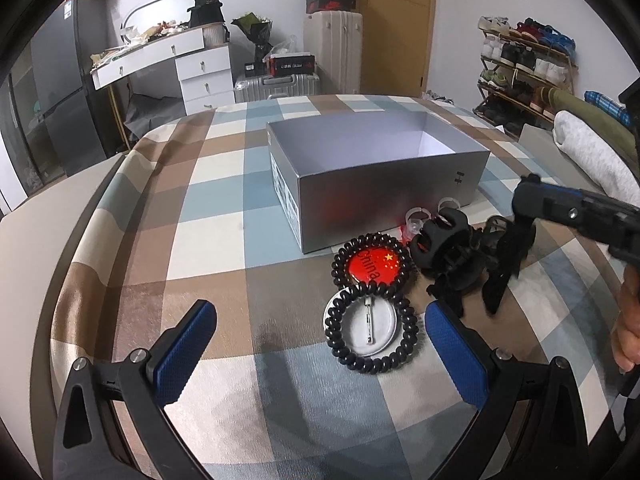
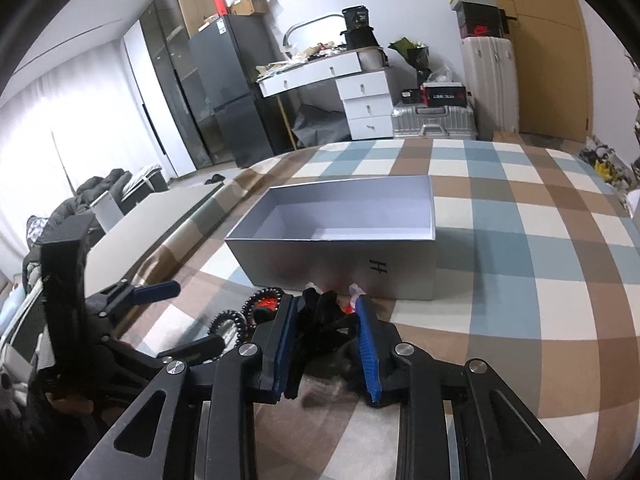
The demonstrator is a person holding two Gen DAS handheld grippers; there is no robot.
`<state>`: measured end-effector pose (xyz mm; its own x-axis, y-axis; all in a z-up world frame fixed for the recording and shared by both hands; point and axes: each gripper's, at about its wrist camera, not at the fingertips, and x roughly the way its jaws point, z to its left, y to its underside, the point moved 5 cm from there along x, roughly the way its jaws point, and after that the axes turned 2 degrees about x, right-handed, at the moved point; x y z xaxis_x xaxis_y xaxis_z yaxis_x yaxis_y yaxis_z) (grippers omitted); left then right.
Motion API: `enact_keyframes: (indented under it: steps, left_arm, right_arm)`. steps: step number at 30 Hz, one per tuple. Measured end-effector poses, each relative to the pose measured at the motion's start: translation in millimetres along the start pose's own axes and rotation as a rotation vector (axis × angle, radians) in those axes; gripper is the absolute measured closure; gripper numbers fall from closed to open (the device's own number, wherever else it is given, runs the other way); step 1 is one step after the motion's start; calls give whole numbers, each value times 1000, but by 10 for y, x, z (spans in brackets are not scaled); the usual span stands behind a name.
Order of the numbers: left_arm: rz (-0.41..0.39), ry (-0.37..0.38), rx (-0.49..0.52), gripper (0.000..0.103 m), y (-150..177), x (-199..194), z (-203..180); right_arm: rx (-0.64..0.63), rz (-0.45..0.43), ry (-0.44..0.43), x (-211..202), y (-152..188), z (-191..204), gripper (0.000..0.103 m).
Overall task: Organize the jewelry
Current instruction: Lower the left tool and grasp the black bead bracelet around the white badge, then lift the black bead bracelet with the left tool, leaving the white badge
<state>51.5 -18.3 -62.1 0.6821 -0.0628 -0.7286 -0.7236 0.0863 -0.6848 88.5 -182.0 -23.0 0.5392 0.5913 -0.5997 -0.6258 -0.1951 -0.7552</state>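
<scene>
Right gripper [image 2: 326, 342] pinching black hair claw [image 2: 320, 320] — bound for open grey box [image 2: 340, 258]; left gripper [image 1: 320, 344] spread, waiting over badges.

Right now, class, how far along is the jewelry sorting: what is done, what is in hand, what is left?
Done: nothing; the box looks empty. In hand: the right tongs are around the black hair claw, grip unclear. Left: two badges ringed by a bead bracelet and a coil tie, plus clear rings. The left tongs are open.
</scene>
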Motion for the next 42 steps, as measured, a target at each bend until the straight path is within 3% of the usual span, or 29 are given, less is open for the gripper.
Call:
enact_keyframes:
  steps: [9,14,19,23,26,32,42]
  left_arm:
    - [53,22,10,1,52,71,-63]
    - [95,73,-8,2,74,145,-101]
    - [91,81,16,23,61,137,-174]
    - [92,105,36,58,77,129,-211]
    - [79,117,44,66,77,93,-215]
    - [40,131,30,69,15,-10,-162]
    - [-99,121,-26,69,-213,-262,-60]
  right_arm:
    - [42,-30,-35,-110,-41,-25,74]
    - [44,-48,-34,-162,-58,-30,74]
    - [51,-47,-38,-175,-42,-48,74]
    - [48,-48,-36,-184,-38,-55,74]
    - [51,-50,-35,-187,-38,-53,74]
    - [45,-58,-36,-224,-49,-31,74]
    - [57,-111,-34,-319,-171,-6,74]
